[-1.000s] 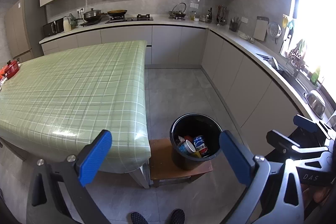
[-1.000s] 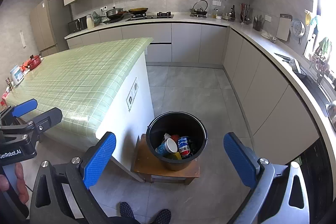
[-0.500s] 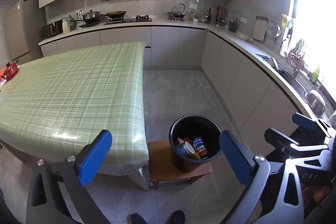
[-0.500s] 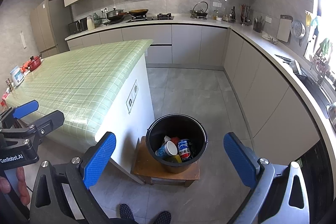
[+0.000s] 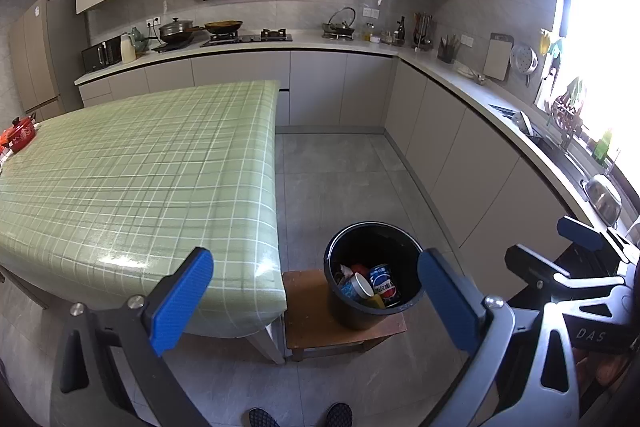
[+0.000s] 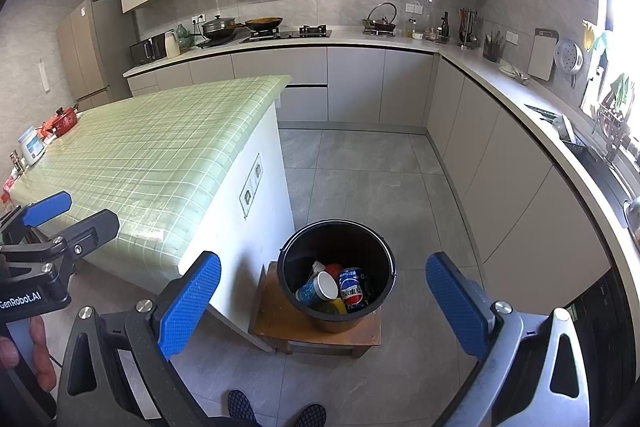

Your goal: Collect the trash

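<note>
Kitchen floor below, both tongs, left [image 5: 314, 301] and right [image 6: 322, 301], hover spread empty above the bin [image 6: 337, 275].

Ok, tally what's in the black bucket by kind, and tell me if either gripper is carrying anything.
Pepsi can: 1
Paper cup: 1
Red item: 1
Yellow item: 1
White scrap: 1
Total visible in the black bucket: 5; more may be hidden.
Left hand-held gripper and right hand-held gripper: 0 items, both open.
</note>
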